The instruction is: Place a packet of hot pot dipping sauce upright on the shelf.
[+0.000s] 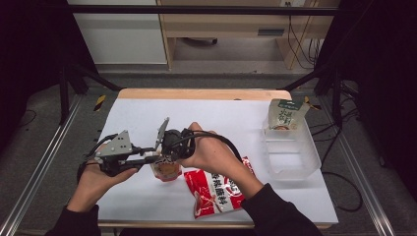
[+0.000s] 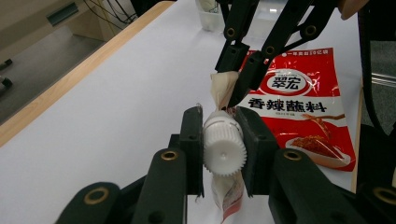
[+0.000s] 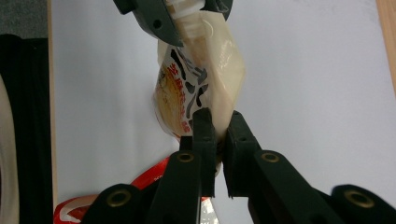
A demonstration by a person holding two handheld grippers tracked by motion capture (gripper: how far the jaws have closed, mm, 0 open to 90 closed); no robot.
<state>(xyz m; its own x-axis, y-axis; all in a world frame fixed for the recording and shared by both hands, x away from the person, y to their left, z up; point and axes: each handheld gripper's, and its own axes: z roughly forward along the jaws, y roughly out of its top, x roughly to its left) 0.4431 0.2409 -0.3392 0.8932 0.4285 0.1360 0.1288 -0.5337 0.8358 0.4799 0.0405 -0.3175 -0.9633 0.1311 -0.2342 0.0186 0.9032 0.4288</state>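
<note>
Black jaws of the left tool sit clamped on the ribbed white cap of a small spouted pouch, which hangs just above the white bench near its front, beside a flat red sachet. From the other side, the right tool has its jaws nearly together on the pouch's soft edge, pinching a fold of film rather than its body. That thin pinch looks like the weak point: if the cap is twisted against it, the film could slide out between the pads, or the pouch could simply wind up around the spout instead of letting the cap turn. A harder squeeze might push sauce up and out once the cap loosens, spilling onto the bench or the red sachet below. The ribbed cap could also skid in the left tool's pads. A clear tub with a green pouch in it stands well apart at the right.
</note>
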